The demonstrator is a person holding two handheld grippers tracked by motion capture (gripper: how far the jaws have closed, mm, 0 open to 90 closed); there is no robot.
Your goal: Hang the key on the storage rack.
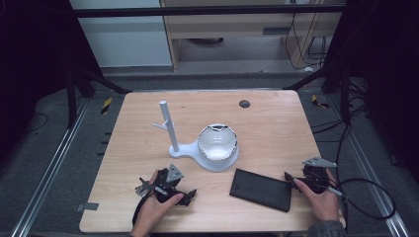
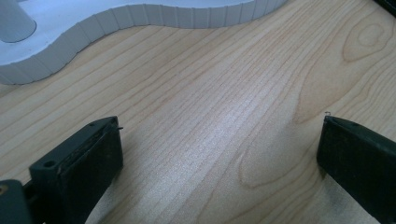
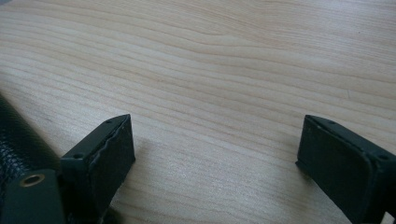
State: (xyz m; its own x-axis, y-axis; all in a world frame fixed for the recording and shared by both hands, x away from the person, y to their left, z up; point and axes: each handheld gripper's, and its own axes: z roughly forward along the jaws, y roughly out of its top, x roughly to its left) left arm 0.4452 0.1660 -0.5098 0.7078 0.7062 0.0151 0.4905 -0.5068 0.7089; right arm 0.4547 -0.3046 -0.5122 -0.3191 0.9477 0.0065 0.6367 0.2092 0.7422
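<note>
Jaws of the left gripper [image 1: 184,196] stand wide apart over bare wood, nothing between them; in the left gripper view its pads [image 2: 100,154] frame only grain, with the ribbed edge of the white stand base [image 2: 154,16] just beyond. The person's left hand [image 1: 157,207] lies low at the near left of the table [image 1: 276,123], the gripper pointing right and slightly far, roughly level with the tabletop. The right gripper [image 1: 292,178] is likewise spread, holding nothing; the right hand [image 1: 323,200] rests at the near right edge, the gripper aimed left toward the black wallet [image 1: 261,189].

The wallet lies flat near the front edge, between the two grippers and just beside the right one. It is a rectangle whose long axis runs left to right, its right end skewed a little nearer; its pebbled leather-like skin shows at the left margin of the right gripper view [image 3: 16,140].

Beyond it sits a white bowl [image 1: 217,142] with a dark-flecked rim on the stand's round pad. A slim white post [image 1: 166,123] with short pegs rises upright from the left of the base. The table is pale wood with a smooth, streaked grain.
</note>
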